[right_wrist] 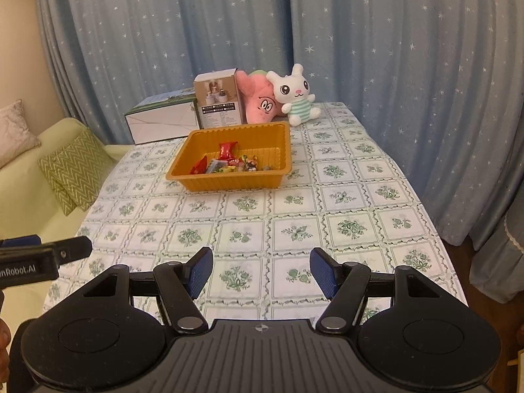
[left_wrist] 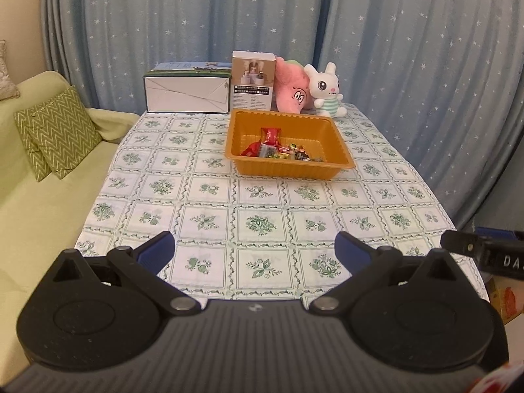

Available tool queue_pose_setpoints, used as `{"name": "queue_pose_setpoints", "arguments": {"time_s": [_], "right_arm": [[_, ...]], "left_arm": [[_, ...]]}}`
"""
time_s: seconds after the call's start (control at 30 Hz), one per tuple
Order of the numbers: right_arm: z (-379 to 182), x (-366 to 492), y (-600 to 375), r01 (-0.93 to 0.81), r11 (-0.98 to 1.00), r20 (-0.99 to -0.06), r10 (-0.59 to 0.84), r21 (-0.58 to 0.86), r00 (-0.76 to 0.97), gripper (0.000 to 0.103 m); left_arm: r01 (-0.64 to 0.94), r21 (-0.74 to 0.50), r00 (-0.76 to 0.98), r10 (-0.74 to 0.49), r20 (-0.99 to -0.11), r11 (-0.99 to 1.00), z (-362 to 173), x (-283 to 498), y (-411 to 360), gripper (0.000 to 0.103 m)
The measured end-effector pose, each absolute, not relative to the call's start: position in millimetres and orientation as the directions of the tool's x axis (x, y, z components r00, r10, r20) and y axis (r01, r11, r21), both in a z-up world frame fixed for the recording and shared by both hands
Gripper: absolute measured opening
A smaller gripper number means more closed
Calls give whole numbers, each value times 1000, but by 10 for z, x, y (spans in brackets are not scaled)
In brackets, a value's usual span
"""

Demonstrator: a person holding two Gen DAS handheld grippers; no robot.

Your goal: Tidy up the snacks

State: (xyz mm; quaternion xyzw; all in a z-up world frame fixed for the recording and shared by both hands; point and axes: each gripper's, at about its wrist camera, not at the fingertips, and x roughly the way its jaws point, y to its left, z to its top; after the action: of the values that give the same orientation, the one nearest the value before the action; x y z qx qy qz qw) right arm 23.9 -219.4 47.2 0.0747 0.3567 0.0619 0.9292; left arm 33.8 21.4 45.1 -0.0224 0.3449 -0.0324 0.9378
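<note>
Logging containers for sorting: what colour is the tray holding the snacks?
Orange tray, clearest in the left wrist view.

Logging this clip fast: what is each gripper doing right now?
Left gripper: open, holding nothing, above the table.
Right gripper: open, holding nothing, above the table.

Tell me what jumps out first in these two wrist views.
The orange tray sits mid-table on the floral tablecloth, with bright wrapped snacks piled in its near half. Behind it, at the far edge against the starry blue curtain, stand a white rabbit plush, a pink plush and two boxes. Both the left gripper and right gripper hang open and empty over the near edge.
</note>
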Motion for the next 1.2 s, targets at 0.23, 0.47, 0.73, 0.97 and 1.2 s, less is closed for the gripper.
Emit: {"name": "queue_pose_setpoints", "arguments": {"time_s": [0.23,0.47,0.73,0.97,1.2], "right_arm": [[507,88,-2078,-84,979,-651,187,186,735,66],[524,-18,-2025,-88,978,-648,190,186,738,66],[562,-52,-2055,-79,981,-639,175,176,749,66],[568,-53,-2069,-76,982,-637,171,174,752,66],[578,-54,-2066,-78,981,-633,174,176,754,66]], "left_arm": [[37,-57,764,-65,-642,998,532,176,200,103],[44,-30,772,-53,-633,999,539,80,141,103],[49,-32,776,-58,-628,998,529,43,108,103],[47,-32,776,-57,-628,998,523,44,117,103],[46,-33,778,-57,-626,998,527,47,121,103]]}}
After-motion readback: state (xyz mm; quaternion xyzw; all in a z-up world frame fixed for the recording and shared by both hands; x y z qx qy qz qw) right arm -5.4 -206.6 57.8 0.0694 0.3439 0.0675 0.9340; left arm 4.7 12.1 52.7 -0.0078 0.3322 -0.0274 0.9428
